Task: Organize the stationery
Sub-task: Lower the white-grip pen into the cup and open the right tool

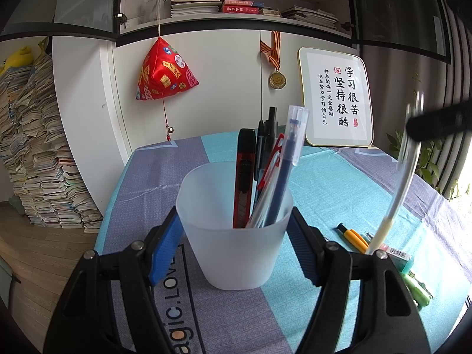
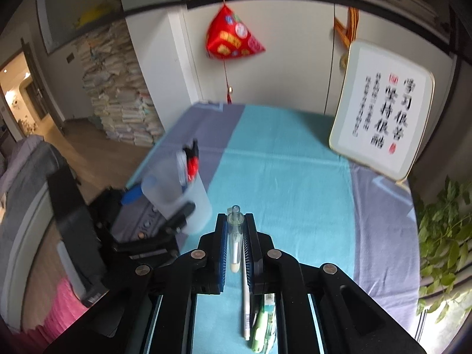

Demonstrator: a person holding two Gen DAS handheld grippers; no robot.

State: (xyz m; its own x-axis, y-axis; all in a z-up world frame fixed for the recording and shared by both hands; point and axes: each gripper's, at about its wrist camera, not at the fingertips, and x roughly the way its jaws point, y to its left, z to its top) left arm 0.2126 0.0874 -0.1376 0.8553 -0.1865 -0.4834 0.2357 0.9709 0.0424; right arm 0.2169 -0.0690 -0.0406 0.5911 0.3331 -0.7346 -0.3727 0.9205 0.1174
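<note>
Cup (image 1: 236,230), frosted and upright on the striped cloth (image 1: 339,188), is clamped at its sides by the left gripper (image 1: 234,236), with a red knife (image 1: 244,177), black pens (image 1: 267,144) and a blue pen (image 1: 287,165) stood inside. To the right, a clear pen (image 2: 235,236) is pinched lengthwise by the nearly closed right gripper (image 2: 236,221), raised above the cloth. A white pen (image 2: 246,303) and a green highlighter (image 2: 261,327) are left lying beneath it.

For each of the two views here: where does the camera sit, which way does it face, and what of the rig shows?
Left wrist: on the left gripper, facing the wall cabinet; both fingers clamp the frosted cup.
Right wrist: on the right gripper, tilted down over the tablecloth; fingers shut on a clear pen.
Shared: the cup, the red pouch, the framed calligraphy.
</note>
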